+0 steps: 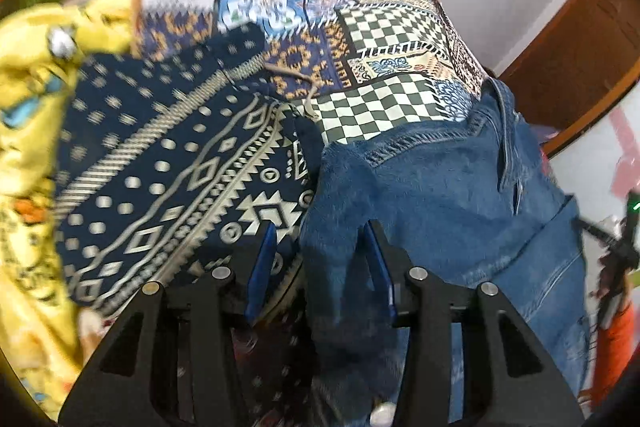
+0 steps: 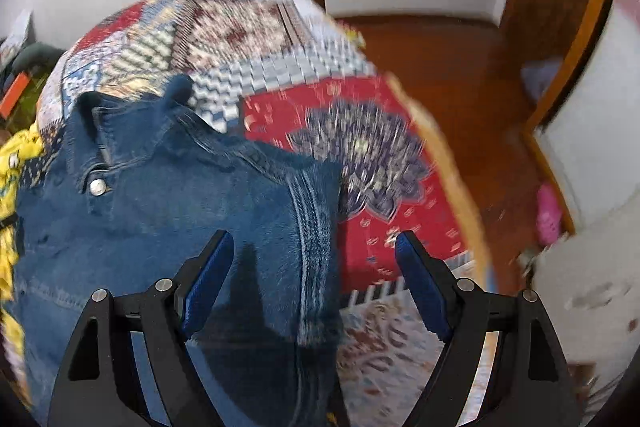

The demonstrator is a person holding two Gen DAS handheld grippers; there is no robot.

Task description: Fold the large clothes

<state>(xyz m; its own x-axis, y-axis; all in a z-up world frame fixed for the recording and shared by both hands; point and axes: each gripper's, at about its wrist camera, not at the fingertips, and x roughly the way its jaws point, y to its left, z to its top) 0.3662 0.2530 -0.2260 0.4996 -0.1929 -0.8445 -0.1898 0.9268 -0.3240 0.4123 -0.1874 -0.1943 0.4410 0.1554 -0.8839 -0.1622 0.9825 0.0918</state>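
Blue denim jeans [image 1: 440, 195] lie spread on a patchwork bedspread [image 1: 380, 27], waistband toward the far side. My left gripper [image 1: 320, 225] hovers over the jeans' left edge. Its blue pads stand apart with the denim edge between them, and nothing is pinched. In the right wrist view the jeans [image 2: 160, 207] show their metal button [image 2: 97, 185] and a side seam. My right gripper [image 2: 314, 233] is wide open above that seam, one finger over denim and the other over the red bedspread [image 2: 380, 155].
A navy garment with cream geometric print [image 1: 160, 167] lies left of the jeans, with a yellow garment [image 1: 28, 131] beyond it. The bed's right edge drops to a wooden floor [image 2: 440, 59]. A wooden door [image 1: 580, 39] and white walls stand behind.
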